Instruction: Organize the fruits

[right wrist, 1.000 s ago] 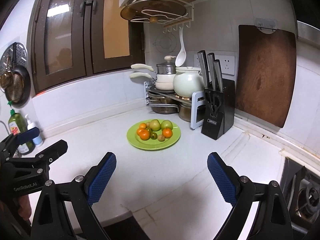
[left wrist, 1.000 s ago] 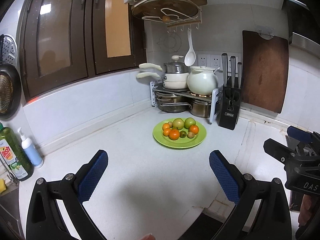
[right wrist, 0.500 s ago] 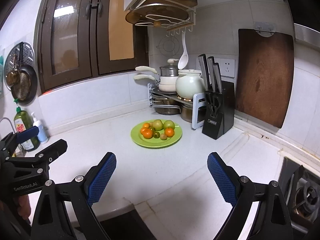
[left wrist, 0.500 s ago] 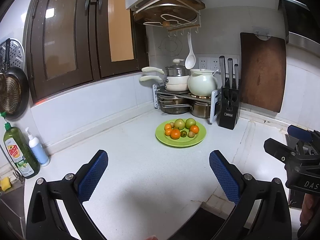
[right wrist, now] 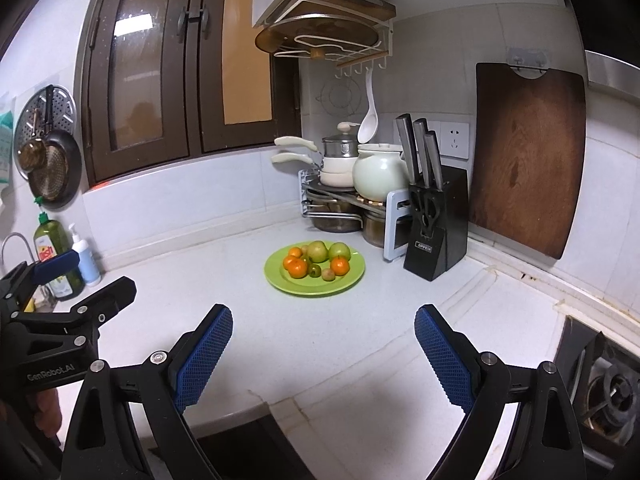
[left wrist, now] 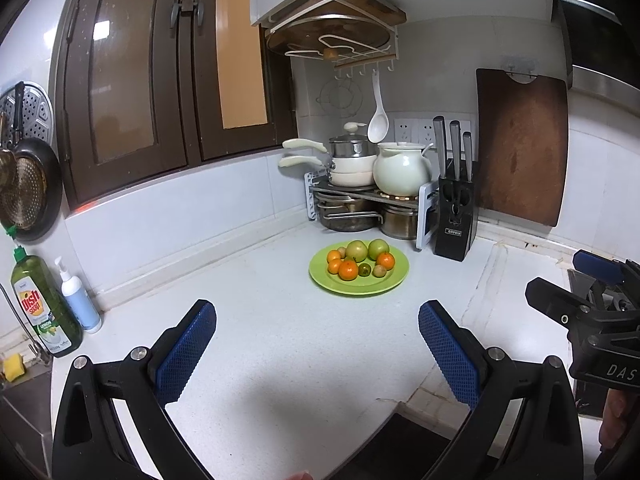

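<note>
While you hold both grippers over the near edge of the counter (left wrist: 256, 344), the fruit sits well ahead of them on a green plate (left wrist: 394, 278) near the corner. Your left gripper (left wrist: 317, 350) has its fingers spread wide with nothing between the blue pads (left wrist: 188, 354); your right gripper (right wrist: 323, 354) is spread just as wide and equally empty. On the plate you have two green apples (left wrist: 357, 250) at the back, several oranges (left wrist: 348, 270) to the left and front, and a few small greenish and brownish fruits among them. A pot rack (left wrist: 360, 200) stands just behind the plate, and a knife block (left wrist: 456, 216) just to its right. Dish soap (left wrist: 42, 304) stands far to the left, near the sink.
</note>
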A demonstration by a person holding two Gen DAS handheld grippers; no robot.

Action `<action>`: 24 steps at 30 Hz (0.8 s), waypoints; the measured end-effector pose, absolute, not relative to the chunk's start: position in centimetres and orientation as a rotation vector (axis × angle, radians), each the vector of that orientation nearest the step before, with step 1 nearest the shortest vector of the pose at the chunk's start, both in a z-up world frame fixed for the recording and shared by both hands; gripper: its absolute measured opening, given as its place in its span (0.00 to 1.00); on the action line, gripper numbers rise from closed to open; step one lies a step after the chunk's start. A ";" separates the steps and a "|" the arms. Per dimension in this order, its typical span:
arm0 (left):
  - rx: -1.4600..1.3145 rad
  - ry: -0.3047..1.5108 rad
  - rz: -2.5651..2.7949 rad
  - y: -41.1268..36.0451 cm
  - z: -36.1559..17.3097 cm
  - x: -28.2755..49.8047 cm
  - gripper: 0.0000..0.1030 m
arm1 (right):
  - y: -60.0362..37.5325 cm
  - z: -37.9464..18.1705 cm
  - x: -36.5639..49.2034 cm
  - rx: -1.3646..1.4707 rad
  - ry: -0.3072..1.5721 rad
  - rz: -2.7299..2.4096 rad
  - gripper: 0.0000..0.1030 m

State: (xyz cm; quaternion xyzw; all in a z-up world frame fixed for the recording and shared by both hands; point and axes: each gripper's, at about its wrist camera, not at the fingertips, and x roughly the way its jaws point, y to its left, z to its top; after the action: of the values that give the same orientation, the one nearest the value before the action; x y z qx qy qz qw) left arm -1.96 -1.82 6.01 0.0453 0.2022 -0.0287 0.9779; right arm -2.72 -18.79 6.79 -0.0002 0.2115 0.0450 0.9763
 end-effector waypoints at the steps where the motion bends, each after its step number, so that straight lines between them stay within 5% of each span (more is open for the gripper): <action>1: 0.090 0.407 -0.060 -1.8 6.0 -2.0 1.00 | -18.8 6.8 -2.7 0.001 0.425 0.091 0.91; 24: 0.094 0.405 -0.067 -1.8 6.0 -2.3 1.00 | -18.8 6.8 -2.9 -0.001 0.427 0.094 0.91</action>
State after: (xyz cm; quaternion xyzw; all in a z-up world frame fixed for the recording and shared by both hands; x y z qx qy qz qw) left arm -2.34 -1.82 6.00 0.0465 0.2010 -0.0332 0.9779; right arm -2.93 -18.83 6.84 -0.0004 0.2116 0.0468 0.9762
